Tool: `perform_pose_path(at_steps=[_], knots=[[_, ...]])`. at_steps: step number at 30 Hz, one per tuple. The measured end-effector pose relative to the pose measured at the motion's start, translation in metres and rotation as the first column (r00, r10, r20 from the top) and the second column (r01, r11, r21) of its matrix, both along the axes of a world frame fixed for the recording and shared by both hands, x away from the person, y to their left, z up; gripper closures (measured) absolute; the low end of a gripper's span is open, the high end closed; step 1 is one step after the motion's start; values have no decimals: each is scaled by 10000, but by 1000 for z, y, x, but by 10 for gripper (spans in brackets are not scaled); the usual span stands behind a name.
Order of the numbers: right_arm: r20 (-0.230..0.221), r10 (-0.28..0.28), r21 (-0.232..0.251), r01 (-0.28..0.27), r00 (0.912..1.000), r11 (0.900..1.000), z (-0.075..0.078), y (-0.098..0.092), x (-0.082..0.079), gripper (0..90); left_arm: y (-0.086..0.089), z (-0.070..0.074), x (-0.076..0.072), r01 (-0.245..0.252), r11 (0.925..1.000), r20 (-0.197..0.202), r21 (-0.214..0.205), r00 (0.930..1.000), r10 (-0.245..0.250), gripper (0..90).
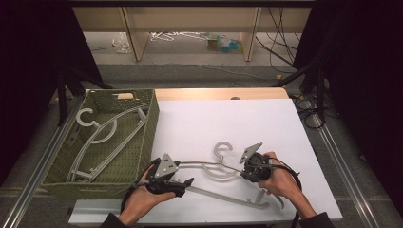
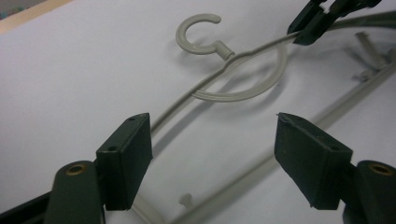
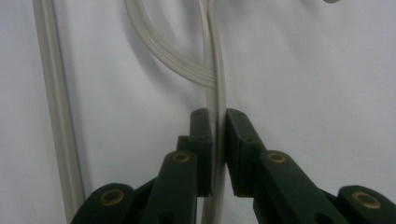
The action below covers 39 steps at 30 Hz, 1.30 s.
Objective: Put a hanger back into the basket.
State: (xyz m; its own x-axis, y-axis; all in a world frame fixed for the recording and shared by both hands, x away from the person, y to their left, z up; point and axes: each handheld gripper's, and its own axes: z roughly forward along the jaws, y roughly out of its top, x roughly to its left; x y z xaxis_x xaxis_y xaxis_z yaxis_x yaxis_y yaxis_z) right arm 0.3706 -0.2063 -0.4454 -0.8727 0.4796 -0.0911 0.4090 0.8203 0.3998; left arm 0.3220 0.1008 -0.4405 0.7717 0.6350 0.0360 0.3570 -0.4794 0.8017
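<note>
Right gripper [image 1: 248,172] clamped on grey plastic hanger [image 1: 223,167] arm; hanger lies on white table [image 1: 228,118], right of green wicker basket [image 1: 142,142]; left gripper [image 1: 183,185] jaws apart around hanger's other arm, gripping nothing.

Lighting's pretty uneven: the white table [image 1: 228,123] is bright and a bit washed out, while the sides of the high view drop off into near black. Both gripper views are soft and grainy, with the close-up jaws blurry. The hanger [image 2: 233,65] throws soft double shadows. No harsh glare.
</note>
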Motion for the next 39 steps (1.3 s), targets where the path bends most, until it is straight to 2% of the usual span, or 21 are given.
perform_pose_path(at_steps=[4,5,7,9,15,20,22,23,25,26,28,30,32,33,36,37,38,39], knots=[[245,301,-66,-299,9992,9995,7,-6,-7,817,-11,-3,20,130,9974,-34,711,9999,-128,282],[341,364,-74,-362,9988,9993,9,-7,-9,816,-11,-3,20,130,9974,-34,711,9999,-128,286],[421,474,-5,-474,9980,9989,14,-10,-11,815,-17,-9,32,437,9890,-300,1411,9988,-398,305],[555,551,20,-553,9969,9985,18,-13,-13,815,-21,-14,36,670,9829,-386,1713,9974,-612,327],[727,760,47,-765,9945,9971,25,-14,-16,815,-28,-22,46,911,9772,-494,1916,9953,-831,394],[815,924,160,-940,9924,9954,29,-13,-18,814,-33,-23,53,1475,9636,-587,2231,9887,-1377,469],[913,1028,164,-1048,9905,9944,30,-13,-19,813,-35,-23,53,1565,9630,-630,2196,9873,-1460,499],[927,1070,233,-1095,9899,9937,31,-14,-18,813,-38,-22,54,1872,9574,-757,2199,9817,-1746,509],[935,1104,242,-1131,9895,9933,32,-14,-19,813,-42,-20,53,2017,9435,-655,2629,9794,-1911,529],[933,1096,259,-1124,9896,9933,33,-14,-19,813,-44,-19,52,2203,9376,-692,2690,9754,-2093,556],[1012,1205,263,-1238,9875,9920,34,-14,-19,813,-46,-16,51,2305,9333,-654,2754,9731,-2211,587],[1051,1271,340,-1313,9863,9908,35,-15,-20,813,-45,-11,52,2427,9368,-766,2522,9700,-2307,644],[1120,1334,382,-1385,9847,9896,36,-16,-20,813,-43,-6,53,2597,9346,-866,2431,9655,-2458,689],[1147,1373,374,-1424,9839,9891,36,-16,-20,813,-43,-6,53,2597,9346,-866,2431,9655,-2458,715],[1329,1556,359,-1616,9788,9862,37,-18,-21,812,-42,3,51,3042,9140,-975,2684,9525,-2884,737],[1359,1613,349,-1675,9775,9853,38,-18,-21,812,-43,4,50,3038,9173,-967,2575,9526,-2884,741],[1443,1669,369,-1738,9754,9841,38,-18,-22,813,-42,6,50,3211,9083,-1035,2683,9470,-3042,744],[1376,1699,383,-1767,9758,9835,40,-19,-22,812,-42,6,49,3211,9115,-979,2571,9470,-3060,749]])
